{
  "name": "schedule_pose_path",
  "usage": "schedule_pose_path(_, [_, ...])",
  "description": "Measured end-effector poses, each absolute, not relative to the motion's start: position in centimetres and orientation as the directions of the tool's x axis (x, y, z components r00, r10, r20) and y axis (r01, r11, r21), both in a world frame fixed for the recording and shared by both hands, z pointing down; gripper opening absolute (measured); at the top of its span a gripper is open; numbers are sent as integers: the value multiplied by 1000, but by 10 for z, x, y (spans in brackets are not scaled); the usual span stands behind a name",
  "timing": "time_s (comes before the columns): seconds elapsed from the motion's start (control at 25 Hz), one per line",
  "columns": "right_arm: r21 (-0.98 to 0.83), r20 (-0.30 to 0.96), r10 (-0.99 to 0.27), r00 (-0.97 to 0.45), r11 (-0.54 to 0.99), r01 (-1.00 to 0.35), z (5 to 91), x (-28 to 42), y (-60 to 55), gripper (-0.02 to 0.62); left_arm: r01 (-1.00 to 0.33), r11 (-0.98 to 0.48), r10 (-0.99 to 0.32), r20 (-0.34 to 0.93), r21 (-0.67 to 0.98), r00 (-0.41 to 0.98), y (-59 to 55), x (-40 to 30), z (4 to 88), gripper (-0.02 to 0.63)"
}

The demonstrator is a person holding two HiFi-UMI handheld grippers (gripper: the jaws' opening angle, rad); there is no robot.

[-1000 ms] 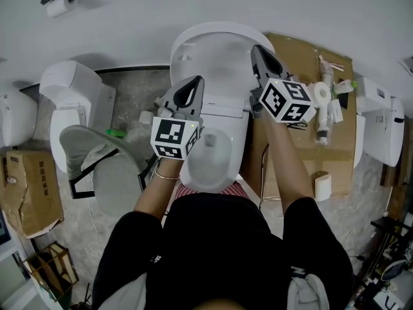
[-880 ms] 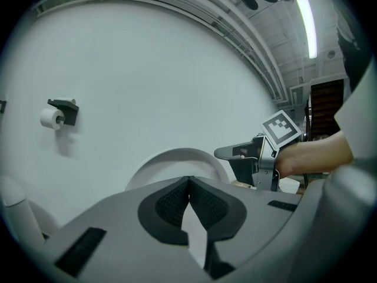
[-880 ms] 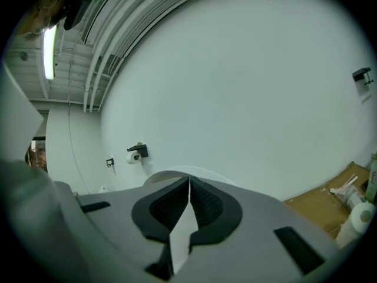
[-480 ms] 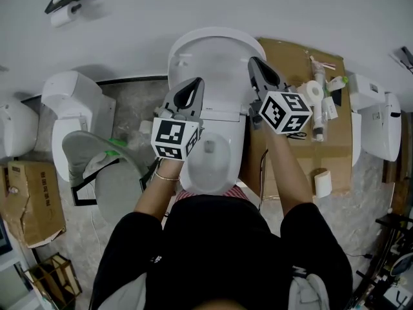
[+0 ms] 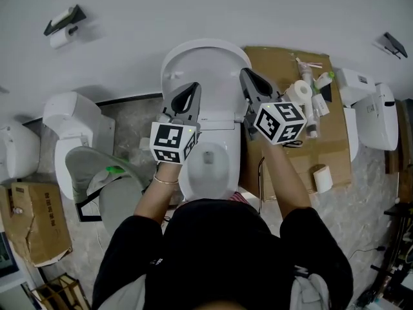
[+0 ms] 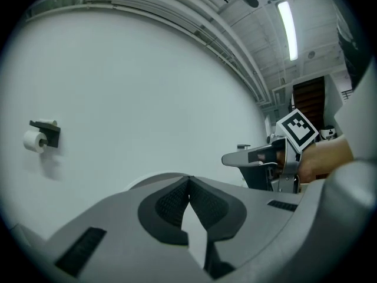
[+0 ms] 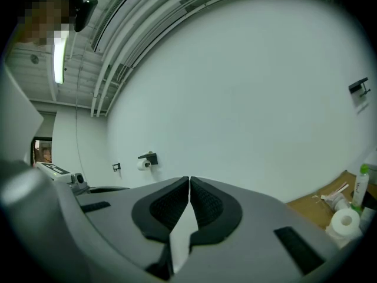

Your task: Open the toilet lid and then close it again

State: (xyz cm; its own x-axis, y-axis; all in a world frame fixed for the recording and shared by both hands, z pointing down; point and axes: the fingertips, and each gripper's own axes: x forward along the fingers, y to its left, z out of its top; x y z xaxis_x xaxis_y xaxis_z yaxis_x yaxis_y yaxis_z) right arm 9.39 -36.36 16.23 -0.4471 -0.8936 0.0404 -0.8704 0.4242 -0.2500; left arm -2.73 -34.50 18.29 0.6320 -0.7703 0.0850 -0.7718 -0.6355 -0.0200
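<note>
The white toilet stands at the centre of the head view. Its lid point(image 5: 206, 60) is raised and leans back against the wall. The bowl point(image 5: 208, 166) lies uncovered below it. My left gripper point(image 5: 192, 86) is shut and holds nothing; its tips hover in front of the lid's left half. In the left gripper view the left gripper point(image 6: 188, 179) points at the wall above the lid's rim point(image 6: 144, 183). My right gripper point(image 5: 244, 72) is shut too, empty, by the lid's right edge. The right gripper point(image 7: 189, 180) faces the bare wall.
A cardboard sheet point(image 5: 326, 144) right of the toilet carries paper rolls and bottles point(image 5: 304, 95). More toilets stand at the left point(image 5: 71, 118) and right point(image 5: 369, 112). A grey seat point(image 5: 106, 173) and a cardboard box point(image 5: 32, 218) lie at the left. A paper holder point(image 5: 61, 28) hangs on the wall.
Both grippers have drifted a little up and to the left along the raised lid and stay shut. The lid has stayed upright. The head view has shifted slightly.
</note>
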Motion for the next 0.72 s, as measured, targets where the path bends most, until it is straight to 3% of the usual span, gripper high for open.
schedule_pose_path(0.72, [-196, 43, -855, -517, 500, -844, 146, 67, -312, 21, -722, -691, -723, 34, -33, 690, -329, -13, 154, 5])
